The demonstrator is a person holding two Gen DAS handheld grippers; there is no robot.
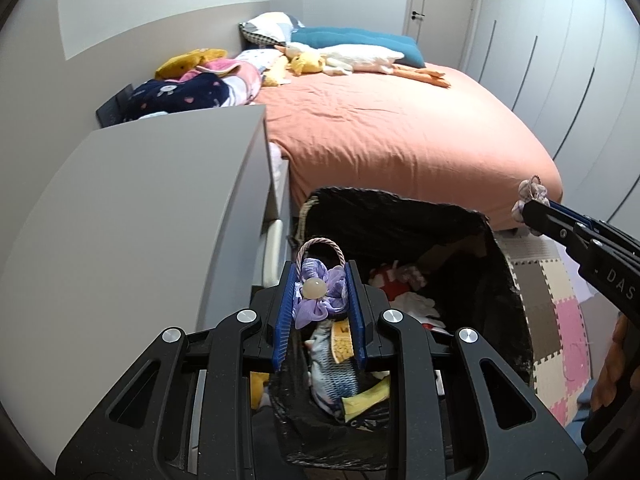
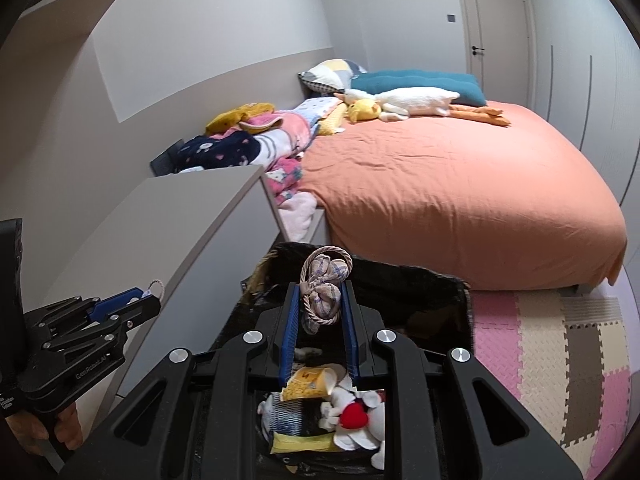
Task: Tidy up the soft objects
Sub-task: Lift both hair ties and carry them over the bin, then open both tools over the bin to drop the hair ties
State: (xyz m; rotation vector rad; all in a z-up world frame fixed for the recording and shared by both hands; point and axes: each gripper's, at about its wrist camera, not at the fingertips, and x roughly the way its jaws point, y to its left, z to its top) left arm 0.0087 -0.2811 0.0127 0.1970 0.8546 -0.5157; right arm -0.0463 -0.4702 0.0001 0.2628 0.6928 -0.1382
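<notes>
My left gripper (image 1: 320, 280) is shut on a purple fabric flower ornament (image 1: 320, 298) with a beige bead and a pink cord loop. It hangs above a black-lined basket (image 1: 508, 264) that holds several soft toys (image 1: 416, 304). In the right wrist view my right gripper (image 2: 322, 298) is shut on a checked fabric bow (image 2: 322, 292) with a twisted cord, also over the basket (image 2: 440, 300). Each gripper shows in the other's view: the right gripper (image 1: 532, 210) at the right edge, the left gripper (image 2: 146, 300) at the lower left, held by a hand (image 2: 64, 428).
A grey cabinet (image 1: 152, 208) stands left of the basket. Behind lies a bed with an orange cover (image 1: 400, 132), plush toys (image 1: 352, 58), pillows and folded blankets (image 1: 192, 92) at its head. Foam puzzle mats (image 2: 560, 360) cover the floor to the right. Wardrobe doors (image 1: 560, 60) line the right wall.
</notes>
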